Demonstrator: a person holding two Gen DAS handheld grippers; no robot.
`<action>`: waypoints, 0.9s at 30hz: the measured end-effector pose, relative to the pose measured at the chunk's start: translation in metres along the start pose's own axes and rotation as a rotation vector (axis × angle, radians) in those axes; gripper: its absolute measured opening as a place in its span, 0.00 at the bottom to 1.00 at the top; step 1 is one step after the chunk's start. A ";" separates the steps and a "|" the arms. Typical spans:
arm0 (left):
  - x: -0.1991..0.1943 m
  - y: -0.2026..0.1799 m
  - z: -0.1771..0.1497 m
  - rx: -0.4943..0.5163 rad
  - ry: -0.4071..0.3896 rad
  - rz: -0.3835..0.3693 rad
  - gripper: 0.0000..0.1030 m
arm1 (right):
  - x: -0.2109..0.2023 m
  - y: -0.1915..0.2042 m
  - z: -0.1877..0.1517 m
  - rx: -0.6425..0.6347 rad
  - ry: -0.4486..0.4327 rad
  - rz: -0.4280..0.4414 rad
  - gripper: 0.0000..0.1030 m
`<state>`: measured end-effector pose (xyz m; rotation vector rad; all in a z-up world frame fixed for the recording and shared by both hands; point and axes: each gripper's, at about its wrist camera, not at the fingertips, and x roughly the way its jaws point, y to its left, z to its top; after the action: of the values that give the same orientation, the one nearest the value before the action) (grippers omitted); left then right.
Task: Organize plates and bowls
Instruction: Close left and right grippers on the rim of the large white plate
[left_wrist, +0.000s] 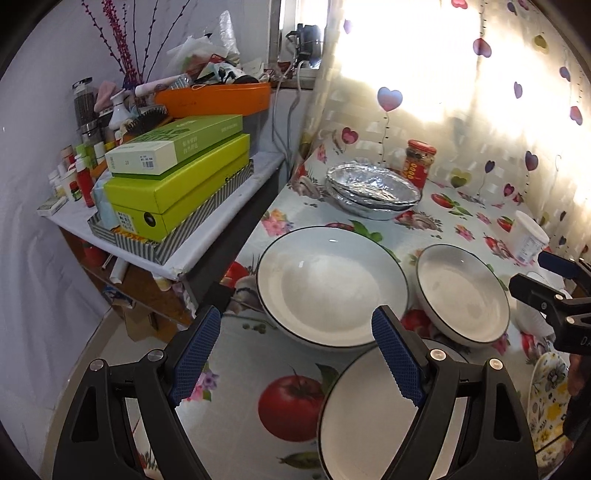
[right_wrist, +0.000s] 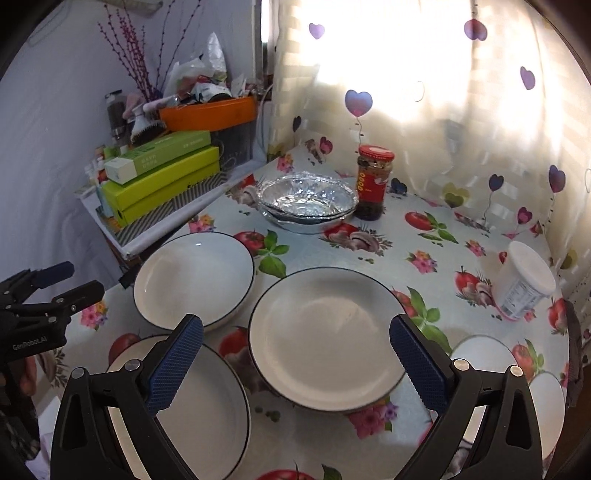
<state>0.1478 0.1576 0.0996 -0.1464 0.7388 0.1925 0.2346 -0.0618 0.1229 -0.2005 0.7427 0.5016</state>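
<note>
The left gripper (left_wrist: 295, 354) hangs with its jaws spread wide and holding nothing, above the near edge of the surface (left_wrist: 236, 373), a fruit-and-flower printed cloth; its right blue pad overlaps the rim of the nearest plate (left_wrist: 369, 413), white with a dark rim; the right gripper (right_wrist: 295, 360) likewise has its jaws wide apart and empty, over the middle plate (right_wrist: 325, 332); seen from the right wrist view, the other gripper's black body at the left edge carries white lettering that reads roughly "GenRoboAI", and its own view shows the nearest plate (right_wrist: 207, 402) at near left; the far-left plate (right_wrist: 195, 277) sits just beyond, close beside the middle plate, all three flat on the surface and unstacked; at near right, two small white bowls (right_wrist: 484, 354) lie partly hidden behind the right jaw; farther right a white tub (right_wrist: 524, 284) lies tilted, its printed label too small to read; at the far side a stack of foil dishes (right_wrist: 306, 199) stands just beside a red-lidded jar (right_wrist: 373, 181) whose red label bears gold marks that cannot be read; to the far left, on a side shelf (left_wrist: 207, 240), green boxes (left_wrist: 177, 184) are piled with illegible print, below an orange tray (left_wrist: 214, 99).
</note>
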 end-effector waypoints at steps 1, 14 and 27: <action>0.004 0.002 0.001 -0.006 0.007 0.000 0.82 | 0.005 0.002 0.004 -0.007 0.004 0.001 0.99; 0.051 0.036 0.007 -0.064 0.086 0.023 0.80 | 0.081 0.023 0.034 -0.079 0.085 0.048 0.91; 0.083 0.041 0.011 -0.079 0.132 0.013 0.74 | 0.145 0.026 0.036 -0.075 0.198 0.087 0.67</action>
<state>0.2056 0.2093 0.0482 -0.2309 0.8644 0.2259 0.3337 0.0261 0.0490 -0.2917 0.9298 0.5981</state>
